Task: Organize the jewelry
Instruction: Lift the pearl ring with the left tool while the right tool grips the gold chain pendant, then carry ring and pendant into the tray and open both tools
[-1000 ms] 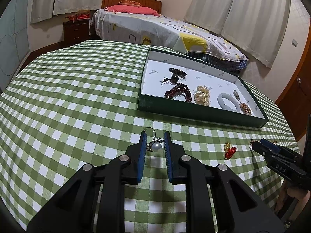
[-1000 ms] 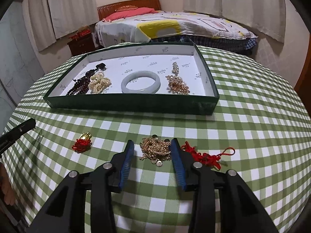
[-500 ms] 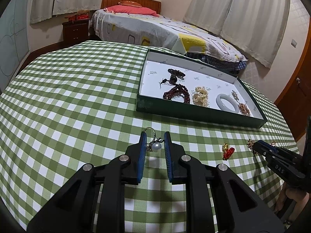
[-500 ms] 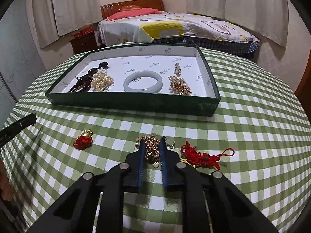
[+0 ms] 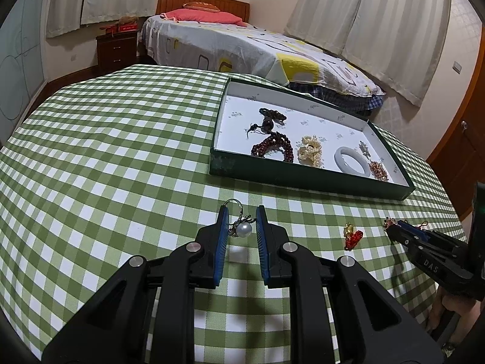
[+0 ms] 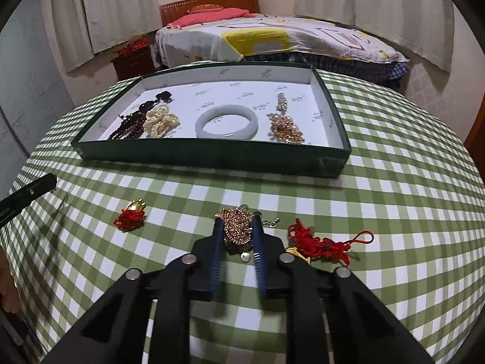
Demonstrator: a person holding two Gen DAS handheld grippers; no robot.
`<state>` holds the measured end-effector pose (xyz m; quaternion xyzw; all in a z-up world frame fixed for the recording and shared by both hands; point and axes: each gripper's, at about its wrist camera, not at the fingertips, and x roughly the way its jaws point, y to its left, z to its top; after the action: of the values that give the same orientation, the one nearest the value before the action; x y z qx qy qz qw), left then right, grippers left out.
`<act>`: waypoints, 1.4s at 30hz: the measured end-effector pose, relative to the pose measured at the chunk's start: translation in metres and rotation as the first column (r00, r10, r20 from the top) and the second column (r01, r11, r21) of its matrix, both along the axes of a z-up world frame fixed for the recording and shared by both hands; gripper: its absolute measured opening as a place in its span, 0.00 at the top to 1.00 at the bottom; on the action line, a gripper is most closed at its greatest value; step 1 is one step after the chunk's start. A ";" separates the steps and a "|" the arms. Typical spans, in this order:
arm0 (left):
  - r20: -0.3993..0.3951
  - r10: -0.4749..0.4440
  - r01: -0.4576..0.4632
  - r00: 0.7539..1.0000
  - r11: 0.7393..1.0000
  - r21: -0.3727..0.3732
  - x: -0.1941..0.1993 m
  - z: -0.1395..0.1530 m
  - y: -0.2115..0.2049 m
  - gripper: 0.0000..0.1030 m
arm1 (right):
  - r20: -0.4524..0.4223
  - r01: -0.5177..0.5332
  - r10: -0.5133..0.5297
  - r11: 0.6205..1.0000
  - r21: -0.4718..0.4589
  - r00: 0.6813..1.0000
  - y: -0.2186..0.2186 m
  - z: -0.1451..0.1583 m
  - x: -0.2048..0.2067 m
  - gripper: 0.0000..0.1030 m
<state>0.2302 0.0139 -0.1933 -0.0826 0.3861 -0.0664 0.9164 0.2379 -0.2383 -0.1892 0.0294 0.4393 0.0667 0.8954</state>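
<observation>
Pinching jewelry on the checked cloth, both grippers angled steeply down.

Right gripper (image 6: 235, 230) has just been closing its jaws and now squeezes the gold bead cluster (image 6: 238, 226) between narrow pads; a red cord knot (image 6: 318, 244) lies just beside. Left gripper (image 5: 241, 227) stands narrow around the pearl ring (image 5: 241, 227), pads close beside the pearl, contact unclear. Beyond sits the green tray (image 6: 212, 154), holding the jade bangle (image 6: 227, 121).

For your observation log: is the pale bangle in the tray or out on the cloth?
In. The pale bangle lies flat on the green tray's white floor, between pearl beads and gold beads.
</observation>
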 end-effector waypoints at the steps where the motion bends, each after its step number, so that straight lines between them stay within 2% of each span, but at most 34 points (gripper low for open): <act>1: 0.002 0.000 0.000 1.000 1.000 0.000 0.000 0.001 0.000 0.82 | 0.008 -0.001 0.001 1.000 0.005 1.000 0.000 0.001 -0.001 0.85; 11: 0.031 0.000 0.000 1.000 1.000 -0.007 -0.004 0.010 -0.001 0.82 | 0.077 0.017 -0.020 0.999 0.030 0.997 -0.002 0.016 -0.014 0.88; 16: 0.055 -0.007 0.008 0.998 1.000 -0.014 -0.007 0.019 -0.003 0.82 | 0.136 0.021 -0.028 0.999 0.048 0.990 -0.005 0.036 -0.017 0.88; 25: 0.143 -0.050 0.056 0.989 0.998 -0.039 0.004 0.059 -0.021 0.82 | 0.252 0.010 -0.029 0.997 0.076 0.967 -0.006 0.075 -0.007 0.88; 34: 0.265 -0.099 0.114 0.959 0.993 -0.042 0.043 0.096 -0.054 0.82 | 0.375 -0.004 -0.024 0.997 0.074 0.927 -0.007 0.107 0.026 0.88; 38: 0.292 -0.113 0.130 0.950 0.991 -0.039 0.070 0.096 -0.070 0.82 | 0.402 -0.013 -0.013 0.998 0.063 0.915 -0.005 0.108 0.048 0.88; 42: 0.258 -0.125 0.135 0.958 0.991 -0.022 0.105 0.079 -0.085 0.82 | 0.388 -0.015 -0.013 0.997 0.070 0.922 -0.005 0.094 0.075 0.88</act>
<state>0.3357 -0.0716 -0.1139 -0.0659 0.2676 -0.1442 0.9504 0.3131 -0.2432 -0.0954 0.0473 0.2506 0.0872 0.9630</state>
